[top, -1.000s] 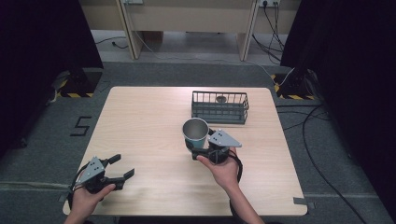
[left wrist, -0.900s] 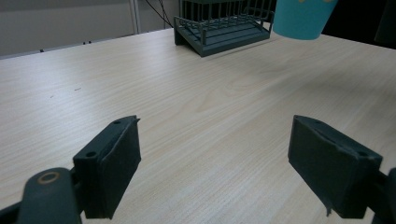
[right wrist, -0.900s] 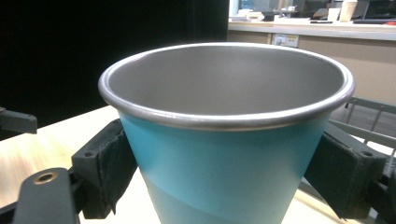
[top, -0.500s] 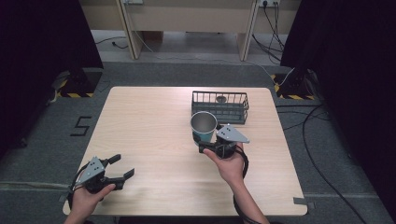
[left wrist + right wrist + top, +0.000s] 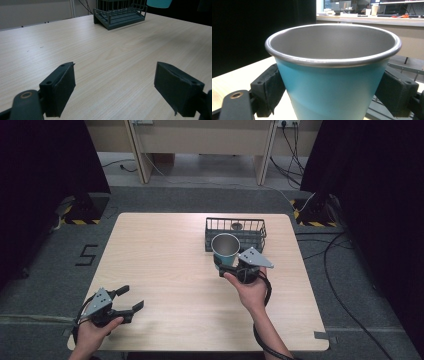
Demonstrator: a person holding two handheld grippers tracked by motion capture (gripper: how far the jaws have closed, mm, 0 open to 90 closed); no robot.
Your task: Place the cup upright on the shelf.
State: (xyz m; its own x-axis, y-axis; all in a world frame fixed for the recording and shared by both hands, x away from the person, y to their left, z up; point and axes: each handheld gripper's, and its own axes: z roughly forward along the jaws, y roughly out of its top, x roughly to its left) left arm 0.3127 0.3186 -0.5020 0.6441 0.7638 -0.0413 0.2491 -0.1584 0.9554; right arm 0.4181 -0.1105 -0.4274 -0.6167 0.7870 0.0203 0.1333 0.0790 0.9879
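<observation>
Over the last second I see the right gripper (image 5: 229, 266) has carried the teal metal cup with steel rim (image 5: 225, 249) from mid-table toward the dark wire basket (image 5: 235, 234); the cup now hangs upright just at the basket's near wall, so I judge placement inside comes next. Jaws clamp the cup's sides. The right gripper view shows an empty steel interior (image 5: 334, 42). Left gripper (image 5: 125, 300) rests spread wide, empty, at the near-left corner of the pale wooden table (image 5: 160, 265).
</observation>
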